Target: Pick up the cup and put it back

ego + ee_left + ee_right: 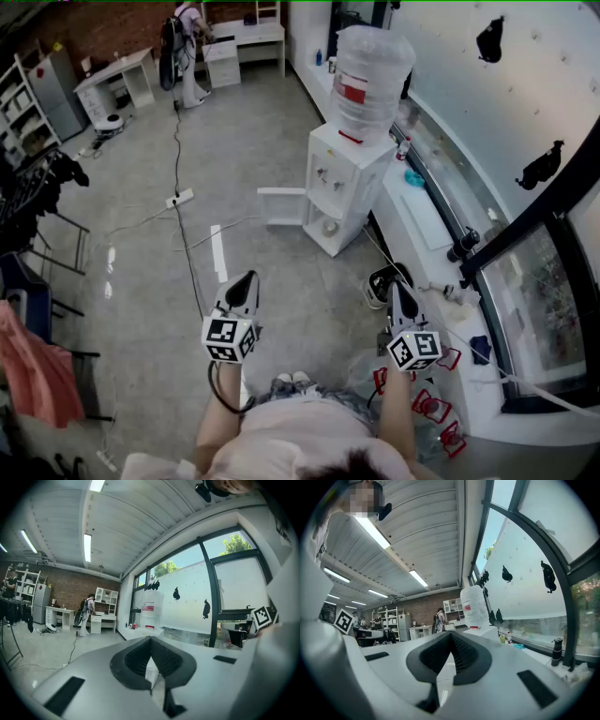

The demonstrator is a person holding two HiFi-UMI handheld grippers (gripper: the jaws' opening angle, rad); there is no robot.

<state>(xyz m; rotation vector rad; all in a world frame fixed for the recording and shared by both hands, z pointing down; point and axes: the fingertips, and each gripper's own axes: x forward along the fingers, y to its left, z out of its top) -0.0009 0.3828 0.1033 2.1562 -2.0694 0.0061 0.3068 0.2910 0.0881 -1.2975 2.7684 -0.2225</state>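
**A:** What's the room like?

**B:** Grey polished floor (pixel 262 131). A water dispenser (pixel 349 169) stands by the window ledge (pixel 427 220) at one o'clock, its cabinet door (pixel 281 206) open.

**A:** And the cup (pixel 330 227)?

**B:** Small and round, in the dispenser's low compartment. It's at two o'clock of the left gripper (pixel 246 278) and ten o'clock of the right gripper (pixel 401 289), well apart from both. Both pairs of fingers are pressed together.

A water bottle (pixel 372 70) sits atop the dispenser (pixel 345 178), beside the window-side surface (pixel 427 225) at right; a power strip (pixel 180 198) lies on the floor (pixel 253 131) to its left, desks (pixel 122 75) far behind.
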